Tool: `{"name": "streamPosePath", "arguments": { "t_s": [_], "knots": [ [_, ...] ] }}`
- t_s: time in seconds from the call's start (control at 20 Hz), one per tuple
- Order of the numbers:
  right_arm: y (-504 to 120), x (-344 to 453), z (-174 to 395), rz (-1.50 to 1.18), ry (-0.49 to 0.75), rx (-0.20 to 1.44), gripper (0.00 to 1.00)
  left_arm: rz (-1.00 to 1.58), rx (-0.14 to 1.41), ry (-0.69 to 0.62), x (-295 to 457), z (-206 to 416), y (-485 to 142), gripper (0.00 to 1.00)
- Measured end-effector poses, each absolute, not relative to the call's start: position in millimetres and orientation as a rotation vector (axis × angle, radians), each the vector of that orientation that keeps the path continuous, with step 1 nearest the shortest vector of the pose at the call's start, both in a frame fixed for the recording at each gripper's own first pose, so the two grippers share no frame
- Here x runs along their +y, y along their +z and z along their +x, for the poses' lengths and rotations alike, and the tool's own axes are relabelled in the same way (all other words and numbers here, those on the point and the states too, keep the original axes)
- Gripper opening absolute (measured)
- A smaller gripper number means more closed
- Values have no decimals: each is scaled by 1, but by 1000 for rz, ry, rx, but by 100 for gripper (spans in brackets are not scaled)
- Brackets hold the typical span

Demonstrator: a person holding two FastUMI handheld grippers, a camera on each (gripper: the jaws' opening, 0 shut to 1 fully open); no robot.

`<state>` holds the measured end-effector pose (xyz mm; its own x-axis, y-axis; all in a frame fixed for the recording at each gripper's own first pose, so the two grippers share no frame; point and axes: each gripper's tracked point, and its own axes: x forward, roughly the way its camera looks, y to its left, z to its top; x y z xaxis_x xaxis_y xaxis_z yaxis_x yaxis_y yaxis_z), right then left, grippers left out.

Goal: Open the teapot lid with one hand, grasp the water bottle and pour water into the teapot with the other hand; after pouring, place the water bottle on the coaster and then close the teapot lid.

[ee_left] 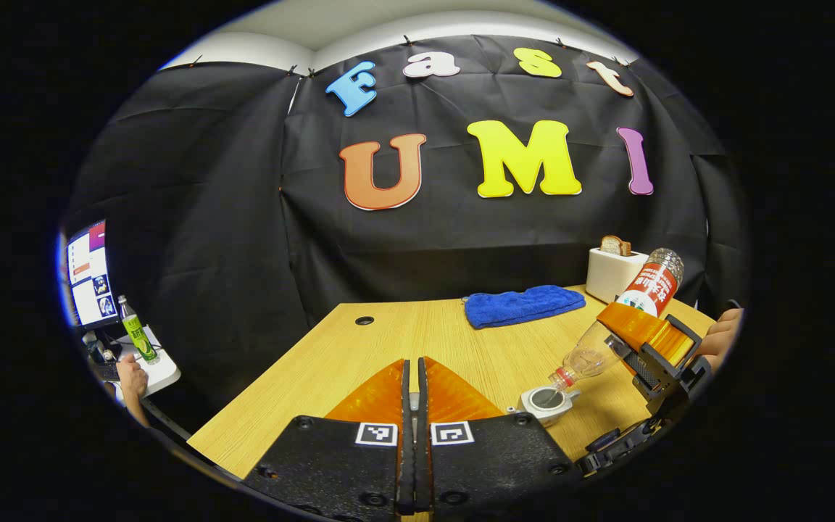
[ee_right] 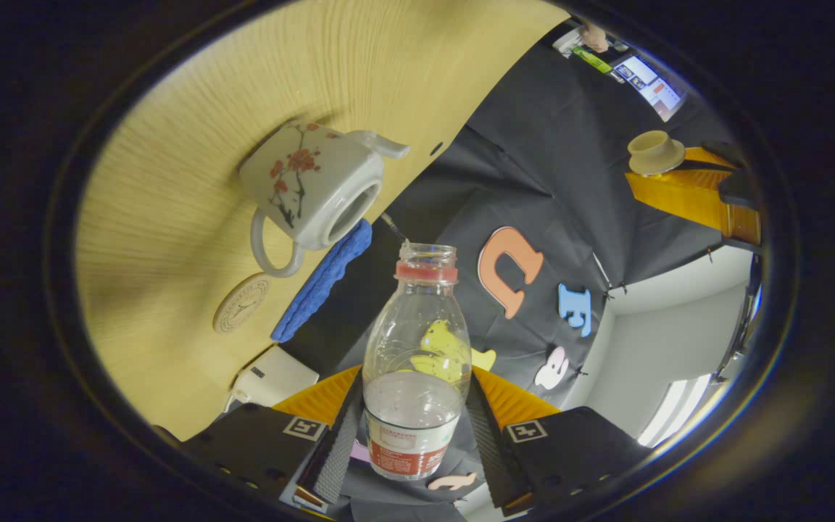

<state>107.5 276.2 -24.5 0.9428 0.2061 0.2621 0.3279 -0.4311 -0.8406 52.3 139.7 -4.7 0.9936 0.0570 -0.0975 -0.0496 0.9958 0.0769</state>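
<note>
**Bottle tipped over the open teapot**

The wooden table (ee_left: 403,341) carries everything, largest first: a blue towel (ee_left: 522,304) lies near the far edge, with a white toaster (ee_left: 612,272) holding a slice of bread just beside it. In the right gripper view a round coaster (ee_right: 241,303) sits bare on the table, near the teapot's handle.

The teapot (ee_right: 314,190) — white, with a red blossom branch — stands on the table, its mouth uncovered. In the left gripper view the teapot (ee_left: 546,403) sits directly under the bottle's neck.

The right gripper (ee_left: 653,348) is clenched on the water bottle (ee_left: 624,319), both fingers pressing the sides around its label; the bottle is tilted steeply, mouth down, capless, right above the pot's opening. In its own view the water bottle (ee_right: 417,362) sits between the right gripper (ee_right: 417,428) fingers.

The left gripper (ee_right: 686,185) is held off the table, away from the pot, grasping the teapot lid (ee_right: 655,151). In its own view the left gripper (ee_left: 412,391) has its fingers nearly together — the lid between them cannot be made out there.
</note>
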Motion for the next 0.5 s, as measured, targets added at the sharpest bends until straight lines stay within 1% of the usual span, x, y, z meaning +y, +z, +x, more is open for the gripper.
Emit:
{"name": "streamPosePath", "arguments": {
  "t_s": [0.05, 0.1, 0.2, 0.25, 0.35, 0.4, 0.45, 0.5],
  "knots": [
    [-25, 275, 108, -2035, -146, -377, 77, 79, 100, 52, 139, 52, -5, 3],
    [-27, 273, 109, -2037, -146, -370, 75, 84, 100, 52, 139, 52, -6, 3],
    [-29, 271, 110, -2037, -144, -362, 77, 89, 98, 52, 138, 52, -5, 3],
    [-28, 269, 111, -2036, -146, -360, 75, 89, 99, 52, 138, 53, -5, 3],
    [-29, 267, 111, -2035, -144, -353, 77, 90, 103, 56, 139, 53, -6, 3],
    [-28, 266, 110, -2033, -147, -355, 75, 90, 103, 57, 139, 53, -6, 3],
    [-30, 266, 110, -2021, -142, -355, 77, 90, 104, 57, 138, 52, -6, 3],
    [-32, 265, 110, -1997, -133, -352, 77, 90, 104, 56, 138, 52, -7, 3]
  ]
}}
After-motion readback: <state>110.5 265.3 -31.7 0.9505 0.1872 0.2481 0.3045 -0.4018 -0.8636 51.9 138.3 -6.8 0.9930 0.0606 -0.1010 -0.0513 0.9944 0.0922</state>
